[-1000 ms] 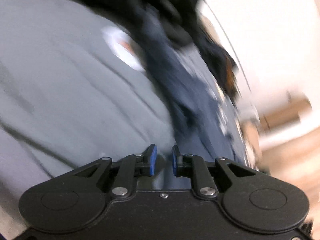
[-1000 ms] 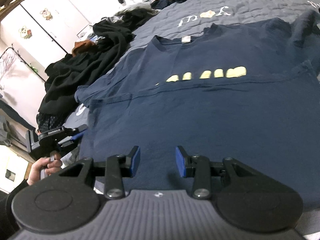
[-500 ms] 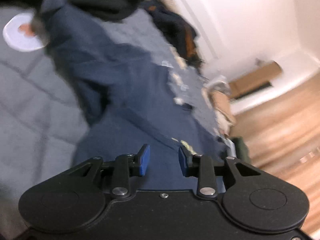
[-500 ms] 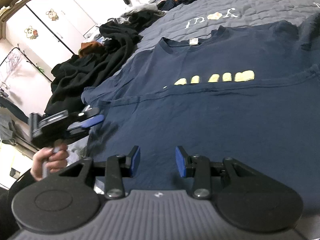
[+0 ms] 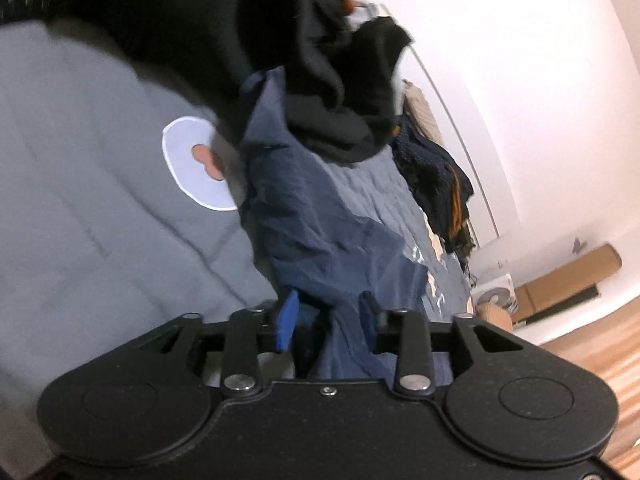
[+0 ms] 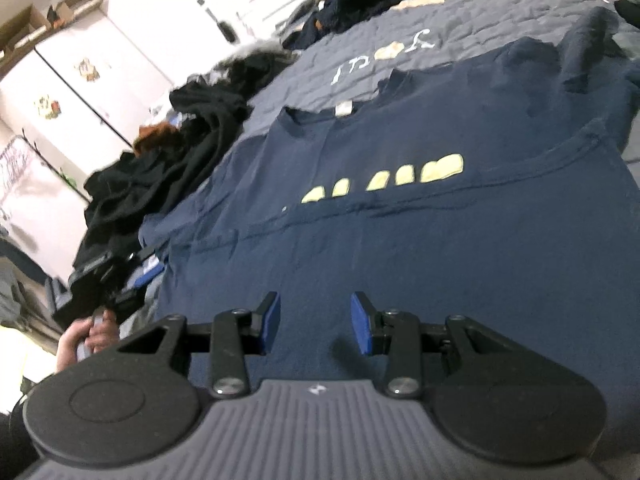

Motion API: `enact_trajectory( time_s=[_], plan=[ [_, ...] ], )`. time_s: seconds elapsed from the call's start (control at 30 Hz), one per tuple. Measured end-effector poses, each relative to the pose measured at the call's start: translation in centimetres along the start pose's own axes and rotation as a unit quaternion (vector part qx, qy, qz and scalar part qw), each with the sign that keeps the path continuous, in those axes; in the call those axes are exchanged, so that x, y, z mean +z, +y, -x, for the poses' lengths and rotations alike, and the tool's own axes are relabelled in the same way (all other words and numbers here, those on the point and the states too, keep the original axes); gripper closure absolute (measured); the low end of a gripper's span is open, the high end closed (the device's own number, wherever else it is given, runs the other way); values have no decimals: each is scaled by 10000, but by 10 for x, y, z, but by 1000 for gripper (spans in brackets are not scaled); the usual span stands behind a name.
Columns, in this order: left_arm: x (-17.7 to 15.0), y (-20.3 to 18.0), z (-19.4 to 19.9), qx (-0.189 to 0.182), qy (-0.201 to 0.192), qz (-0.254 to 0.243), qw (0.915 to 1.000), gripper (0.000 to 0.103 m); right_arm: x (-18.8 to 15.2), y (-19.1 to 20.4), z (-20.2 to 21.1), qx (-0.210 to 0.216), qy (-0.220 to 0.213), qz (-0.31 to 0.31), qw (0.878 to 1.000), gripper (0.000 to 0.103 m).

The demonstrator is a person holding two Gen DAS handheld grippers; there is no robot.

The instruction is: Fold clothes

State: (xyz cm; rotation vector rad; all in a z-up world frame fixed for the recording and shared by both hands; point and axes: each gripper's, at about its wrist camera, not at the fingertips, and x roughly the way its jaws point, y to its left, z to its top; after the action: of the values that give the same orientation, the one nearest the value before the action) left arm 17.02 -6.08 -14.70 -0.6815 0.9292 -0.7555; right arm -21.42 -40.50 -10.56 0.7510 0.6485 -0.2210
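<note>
A navy T-shirt lies spread across a grey quilted bedspread, its lower part folded up over a row of pale yellow print too covered to read; a small white neck label shows no legible text. White script on the bedspread above the collar cannot be made out for sure. At far left in the right wrist view, a hand grips the left claw at the shirt's sleeve edge, beside a heap of black clothes that runs along the bed toward white cupboard doors bearing small cartoon stickers. The right claw hovers over the folded hem, jaws wide apart and empty. In the left wrist view, the left claw stands open with bunched navy sleeve fabric between its blue pads, not clamped. A white round patch marks the bedspread to the left; further right, cardboard boxes sit by the wall.
</note>
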Motion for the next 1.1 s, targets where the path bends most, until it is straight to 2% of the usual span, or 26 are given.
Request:
enact_trajectory(
  time_s=[0.13,0.27,0.43,0.6,0.7,0.83,0.93,1.0,1.1],
  plan=[
    [-10,-20,20,107,224,-730,9970,64,2,-11,15,-170,-190,-26,9997,65],
    [-26,-30,35,462,448,-1512,9864,55,4,-27,38,-659,-439,93,9968,65],
    [-44,-28,46,679,758,-1985,9748,55,-1,-53,68,-1068,-609,66,9924,65],
    [-60,-22,57,637,983,-2064,9714,55,-6,-80,98,-1472,-772,39,9861,65],
    [-63,-17,62,625,1014,-1972,9731,55,-11,-92,103,-1585,-719,46,9847,65],
    [-66,-17,64,587,1061,-1908,9741,55,-17,-100,99,-1597,-507,51,9859,65],
    [-72,-19,62,554,1203,-2004,9707,56,-20,-100,93,-1551,-365,98,9872,65],
    [-77,-20,59,529,1264,-2036,9694,58,-22,-101,90,-1529,-267,40,9879,65],
    [-80,-20,59,476,1303,-2001,9699,67,-25,-101,86,-1452,-188,-52,9892,65]
  ],
)
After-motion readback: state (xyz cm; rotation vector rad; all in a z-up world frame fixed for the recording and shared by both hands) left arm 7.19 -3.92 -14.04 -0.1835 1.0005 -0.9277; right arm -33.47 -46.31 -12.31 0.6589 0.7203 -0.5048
